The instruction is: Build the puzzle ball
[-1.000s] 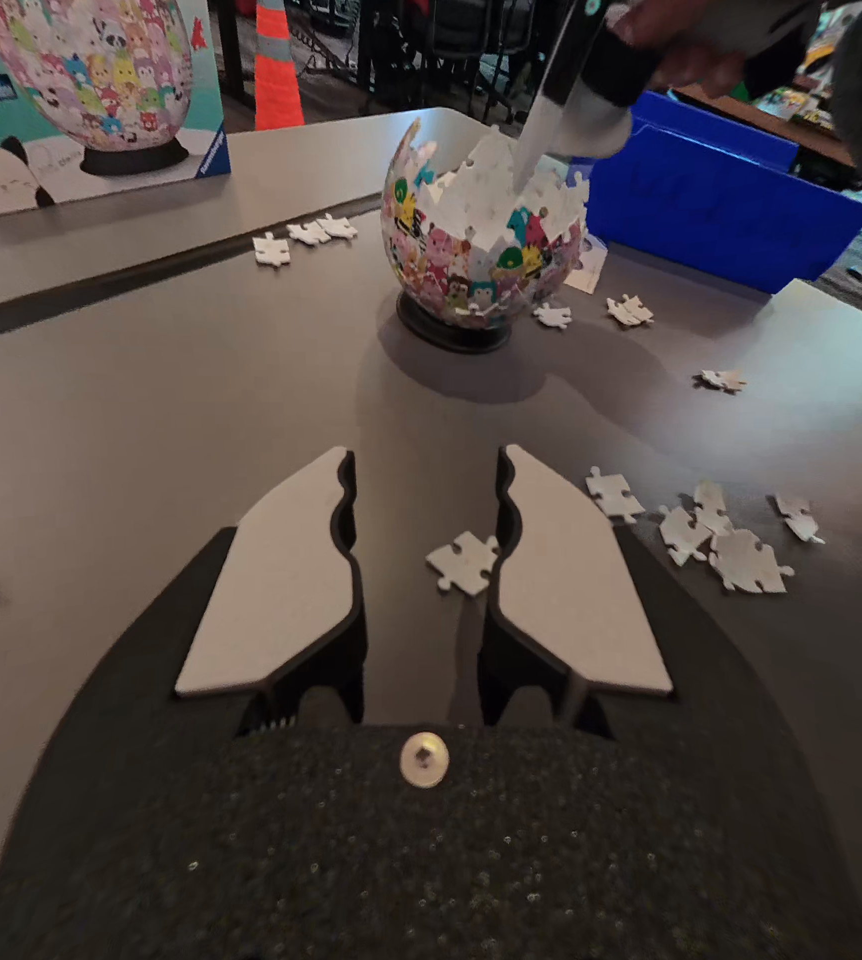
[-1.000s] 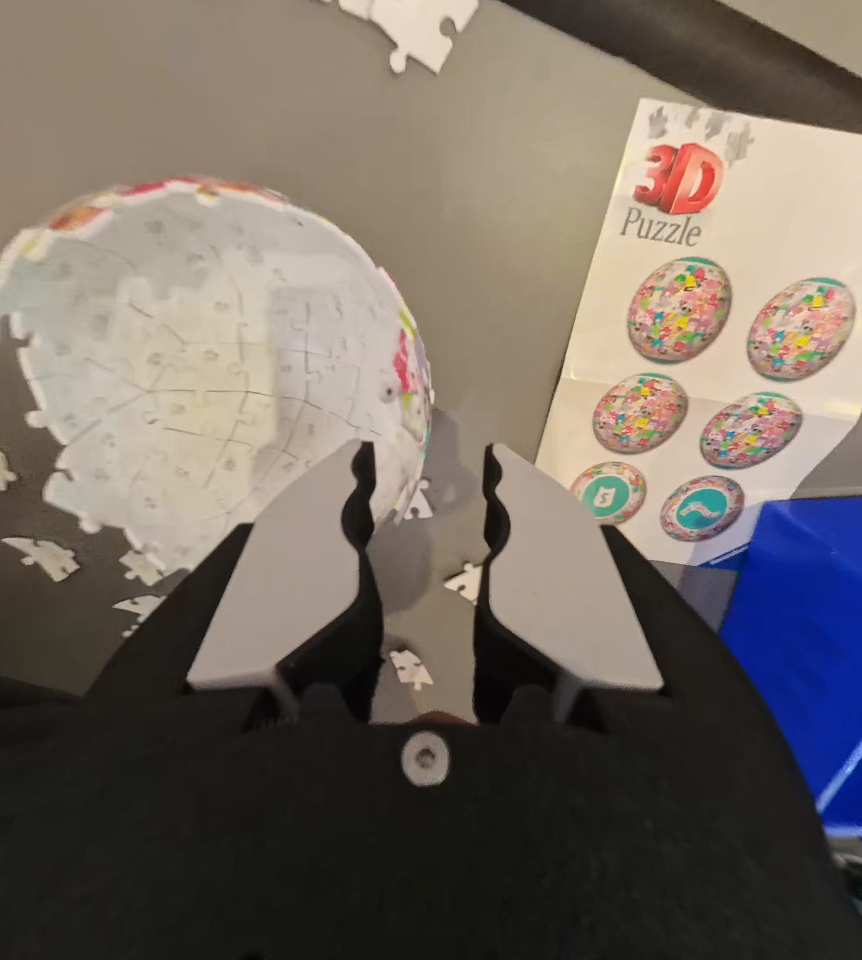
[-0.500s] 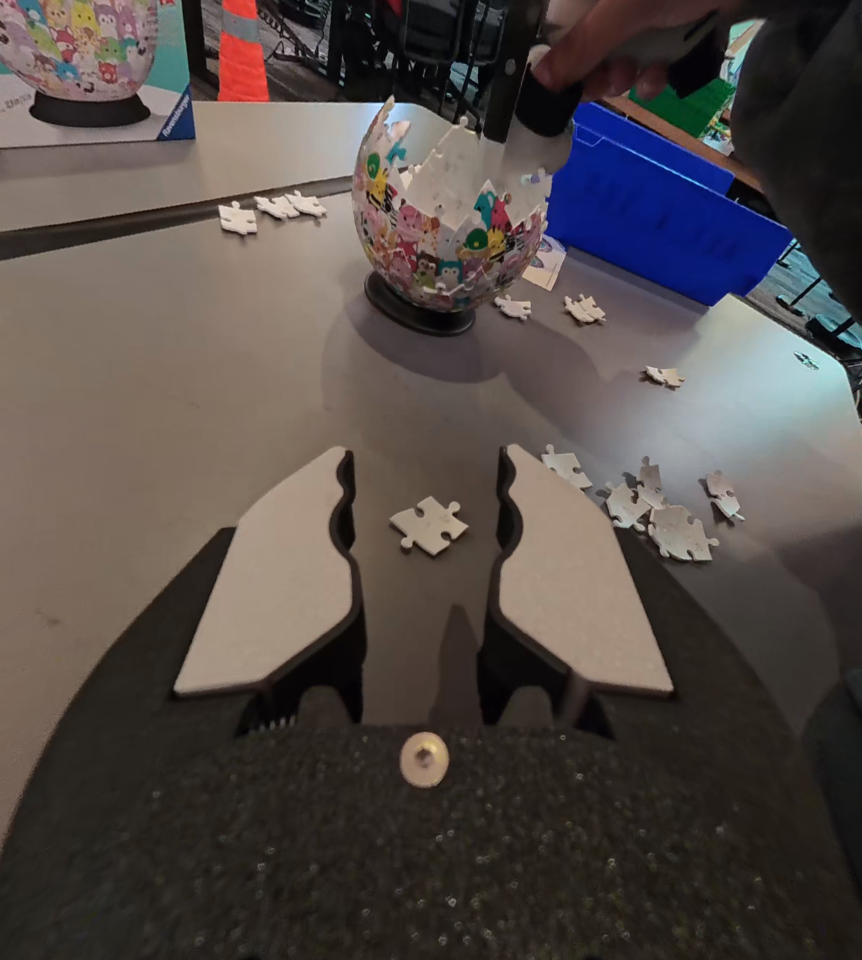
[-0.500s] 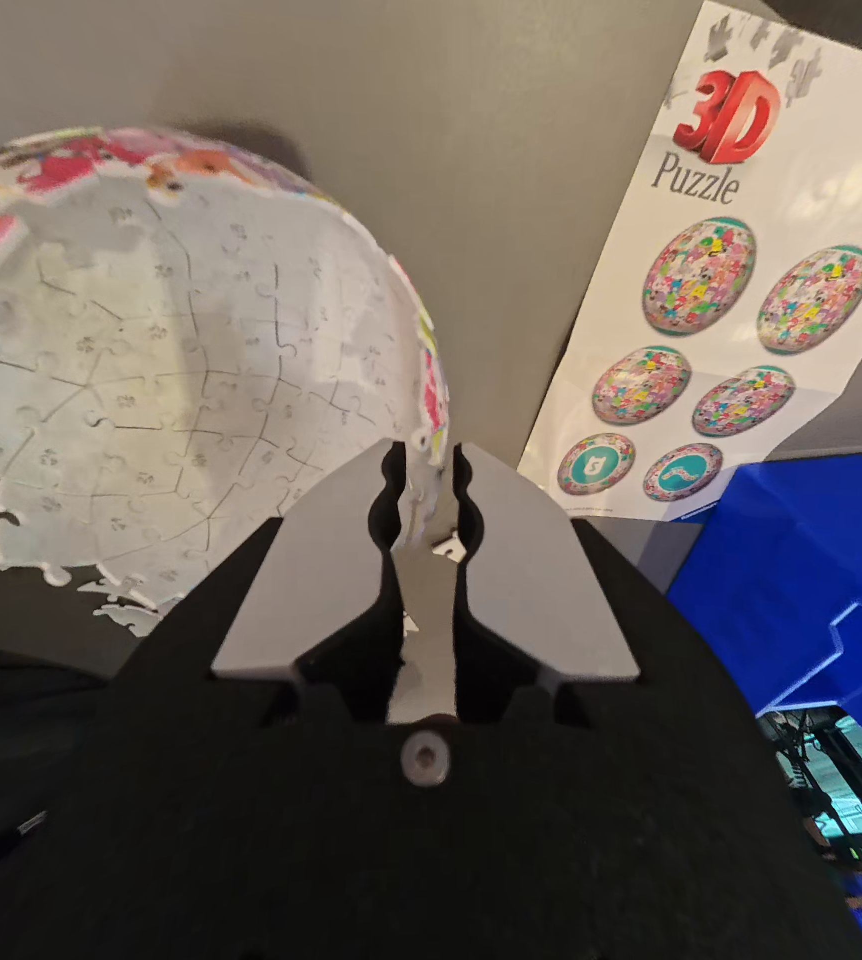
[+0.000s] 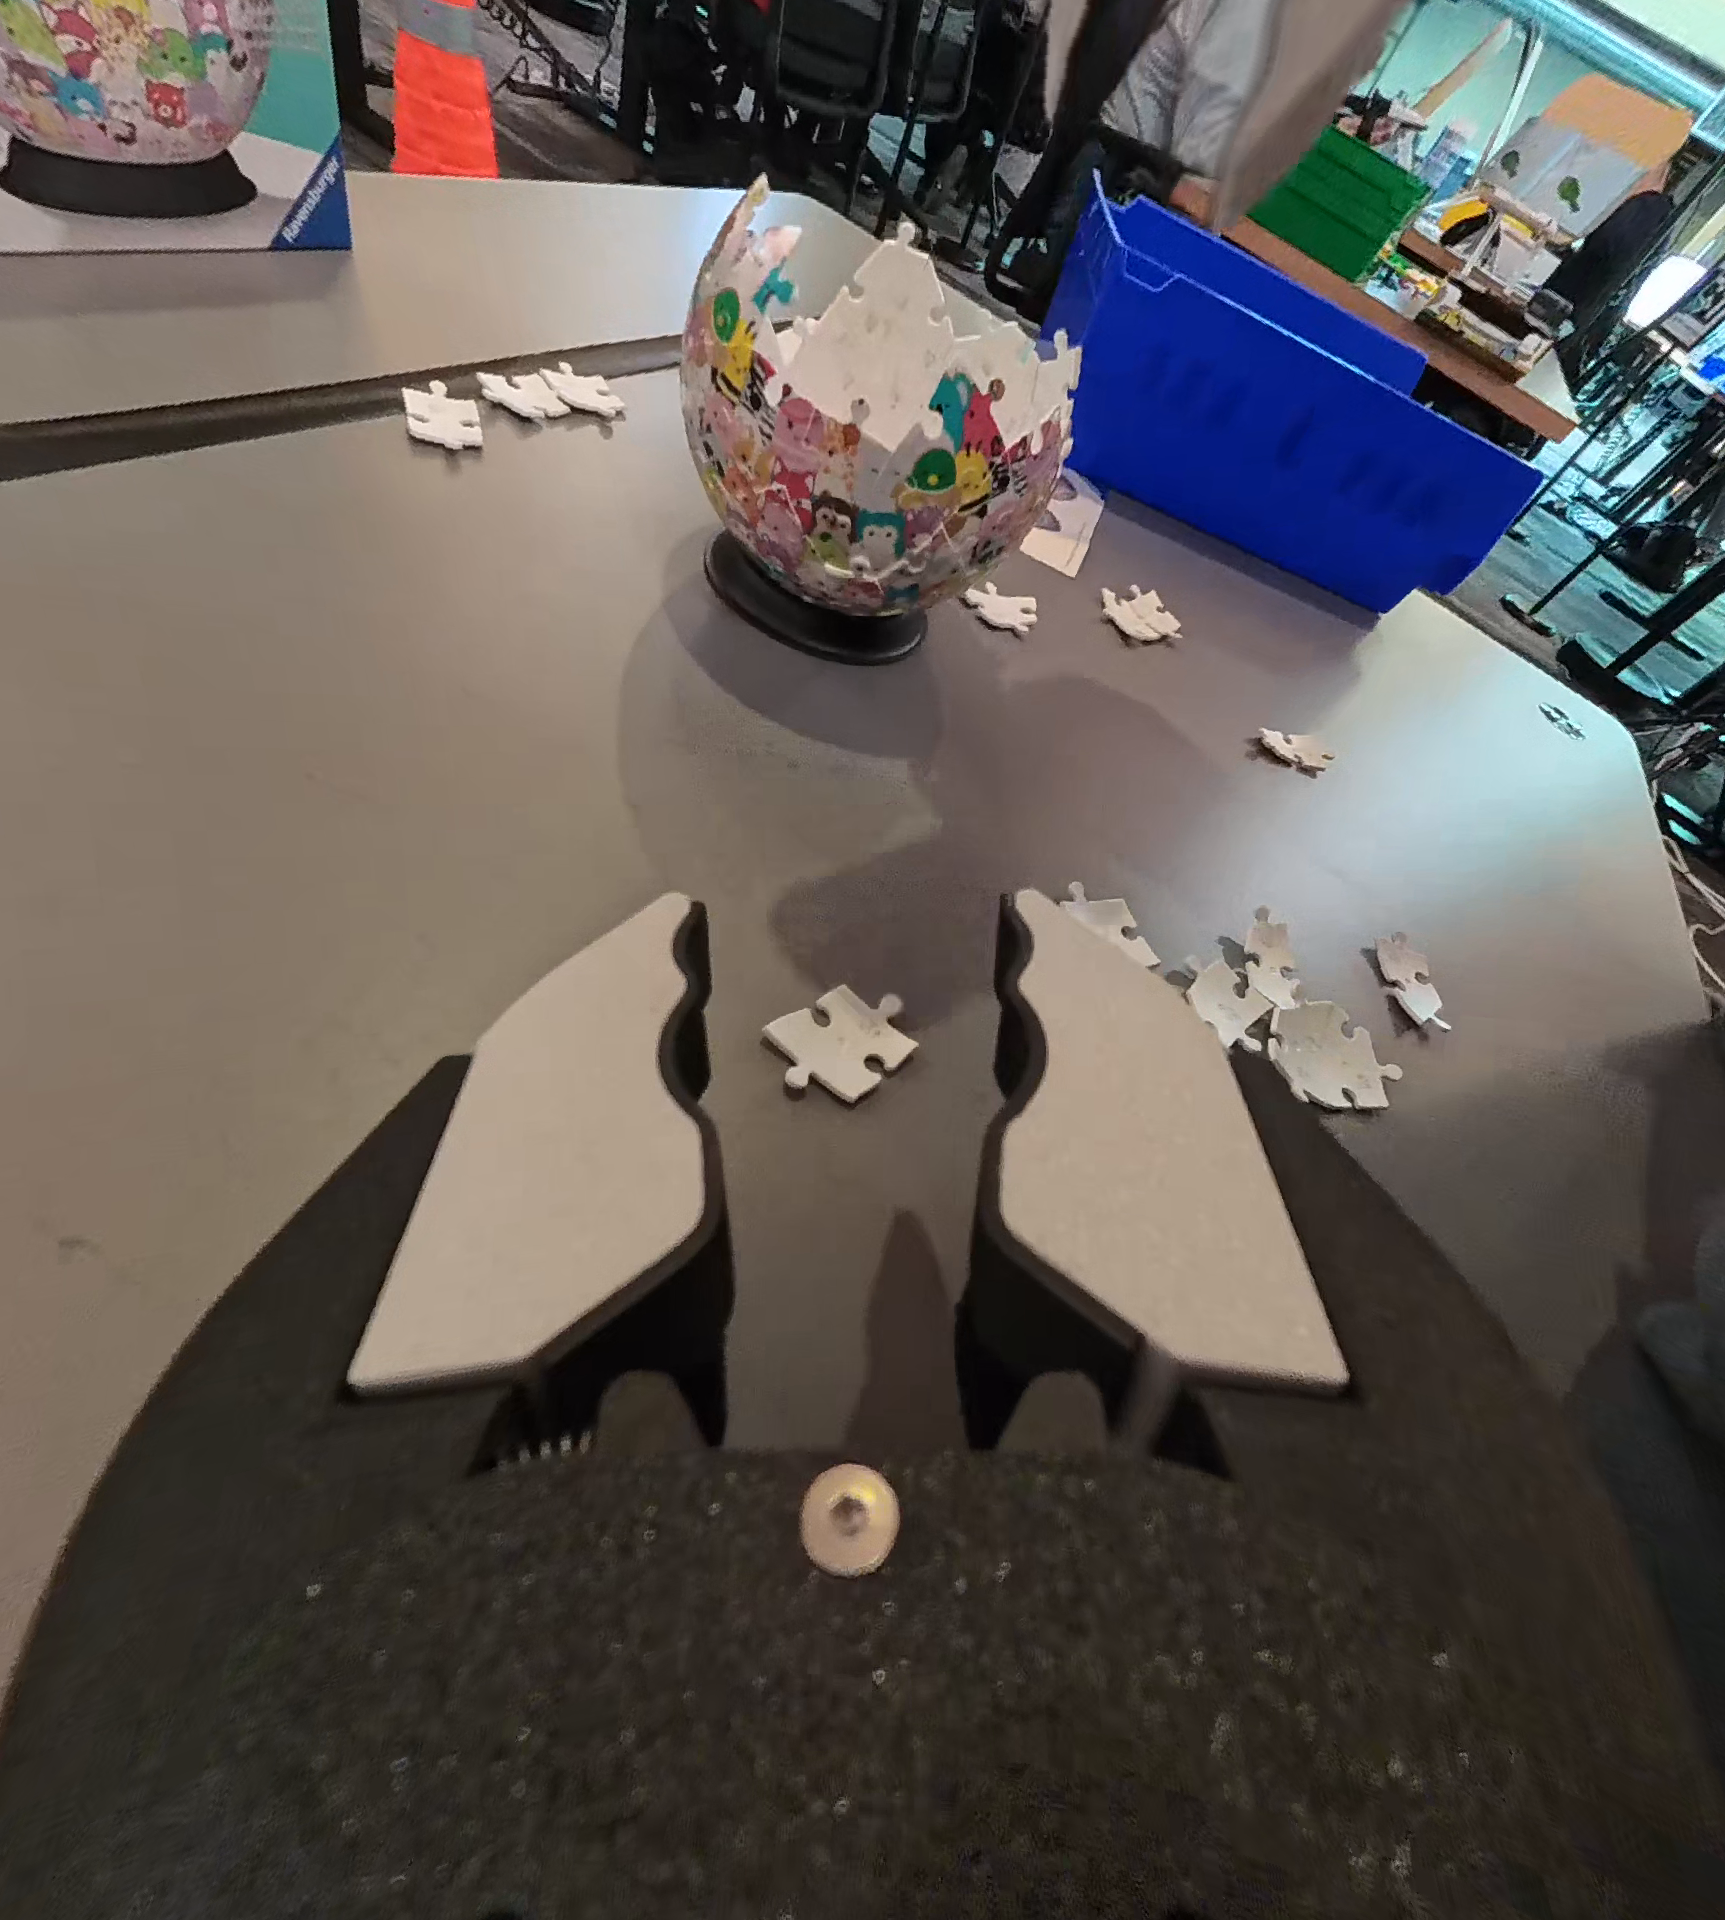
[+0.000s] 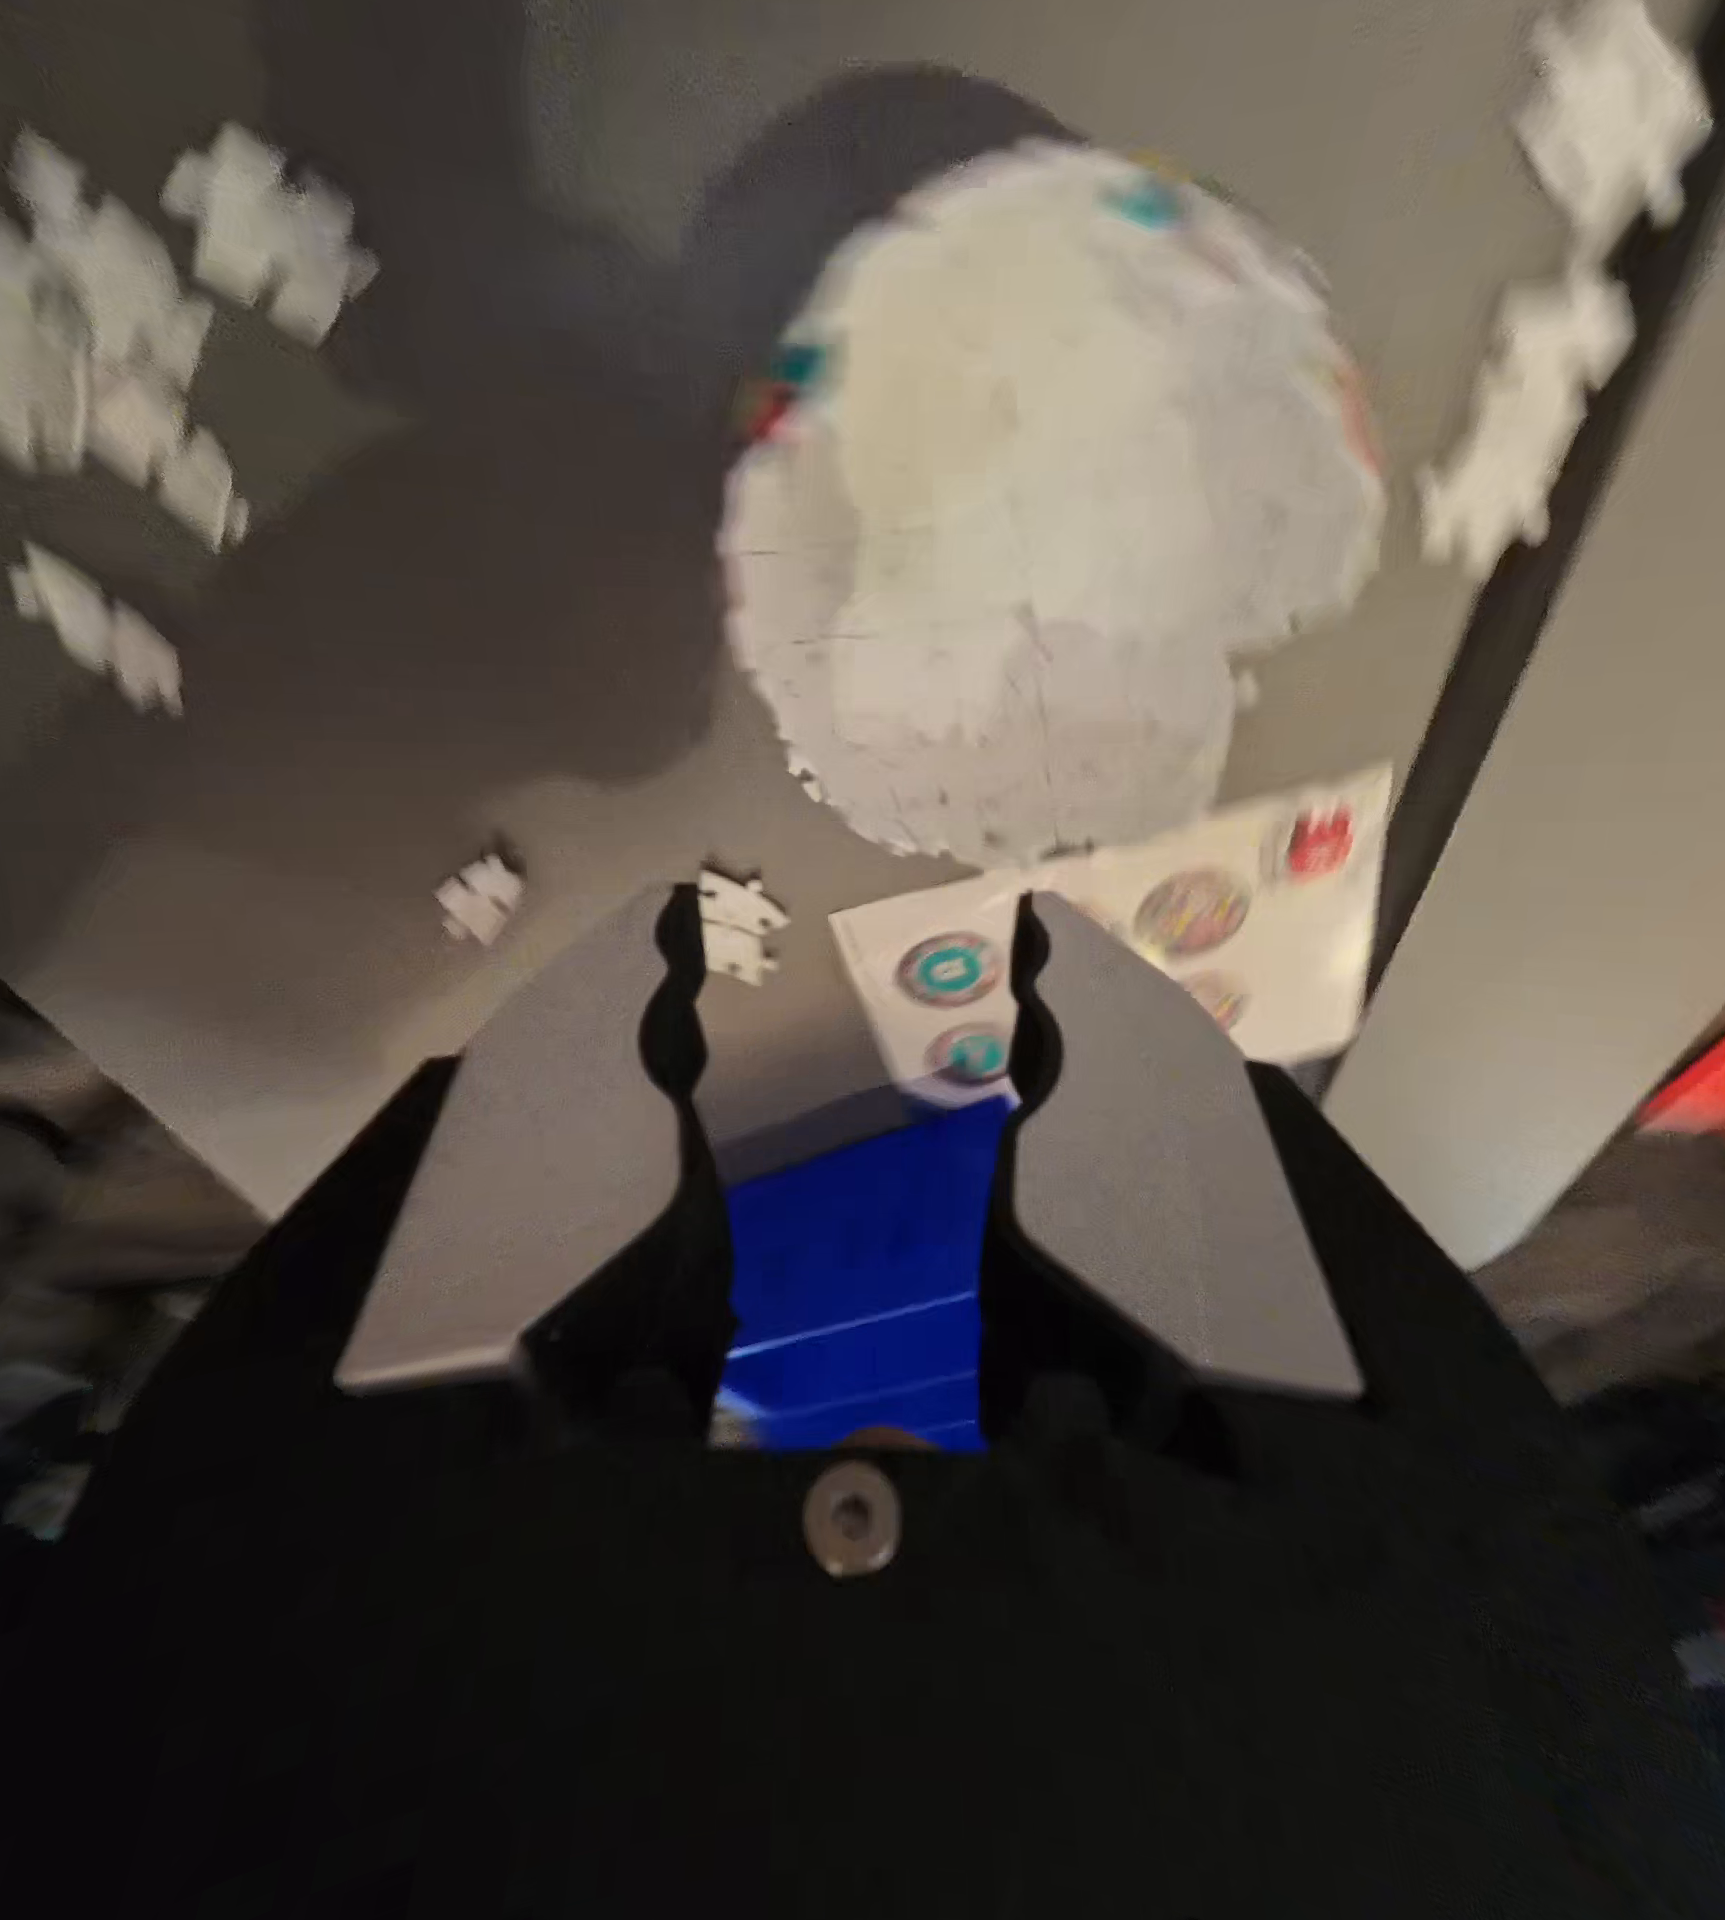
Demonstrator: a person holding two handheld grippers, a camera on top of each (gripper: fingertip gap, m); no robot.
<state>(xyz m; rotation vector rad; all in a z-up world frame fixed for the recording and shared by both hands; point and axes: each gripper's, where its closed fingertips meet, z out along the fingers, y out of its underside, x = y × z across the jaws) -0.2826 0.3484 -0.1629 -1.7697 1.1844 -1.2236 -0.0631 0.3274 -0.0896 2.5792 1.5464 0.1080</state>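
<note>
The half-built puzzle ball stands on its black stand toward the far side of the desk, its top open and ragged. Left of the ball, three white pieces lie by the dark seam of the desk. On the near side of the ball, well apart from it, a single loose piece lies white side up between the jaws of the left gripper, which are spread wide with nothing in them. The piece sits just short of the fingertips and centred in the gap, its longer side running roughly across the gap, so the left gripper is plainly the nearer one and, as I judge it, need only drop and close. Right of that piece lies a small cluster of pieces; right of the ball is a blue bin.

The right gripper hangs above the ball, jaws apart and empty; its view is heavily blurred.

Half a second ago the right gripper was nearly closed at the ball's rim; now it is open and has pulled back. The left gripper has kept its spread, with the piece in much the same place between its jaws.
</note>
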